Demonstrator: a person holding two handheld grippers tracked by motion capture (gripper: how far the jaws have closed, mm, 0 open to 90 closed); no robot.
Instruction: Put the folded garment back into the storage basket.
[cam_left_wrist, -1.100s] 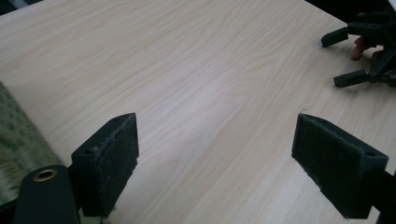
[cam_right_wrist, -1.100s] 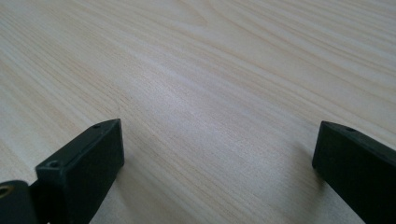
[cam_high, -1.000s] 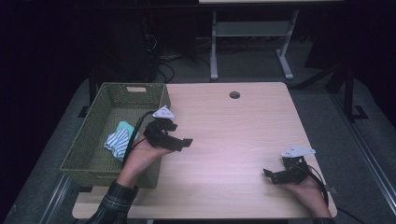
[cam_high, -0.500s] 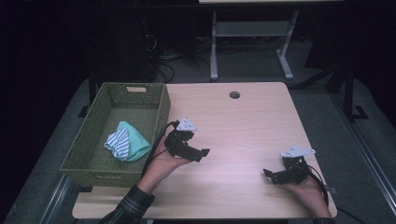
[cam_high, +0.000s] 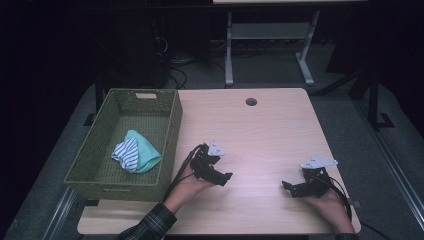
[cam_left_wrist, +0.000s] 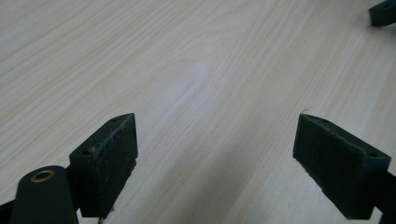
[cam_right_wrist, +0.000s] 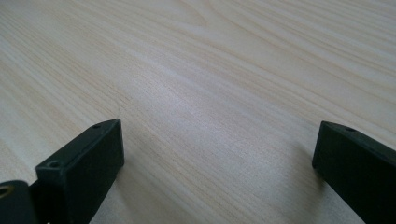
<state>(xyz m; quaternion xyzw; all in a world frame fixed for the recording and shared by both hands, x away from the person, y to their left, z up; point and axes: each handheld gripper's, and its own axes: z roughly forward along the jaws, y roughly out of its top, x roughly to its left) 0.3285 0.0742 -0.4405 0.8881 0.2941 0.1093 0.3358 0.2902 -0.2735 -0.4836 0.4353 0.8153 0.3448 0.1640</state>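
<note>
Tongs, yours: left tongs (cam_high: 223, 178) apart over bare worktop (cam_high: 260, 130) beside wicker basket (cam_high: 170, 130); right tongs (cam_high: 286, 185) apart, near edge.

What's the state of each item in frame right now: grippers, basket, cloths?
left gripper: open, empty, low over bare table
right gripper: open, empty, low over bare table
basket: upright at the table's left edge, holds both cloths
striped cloth: crumpled, in the basket, against the teal cloth
teal cloth: crumpled, in the basket
table: bare wood
</note>
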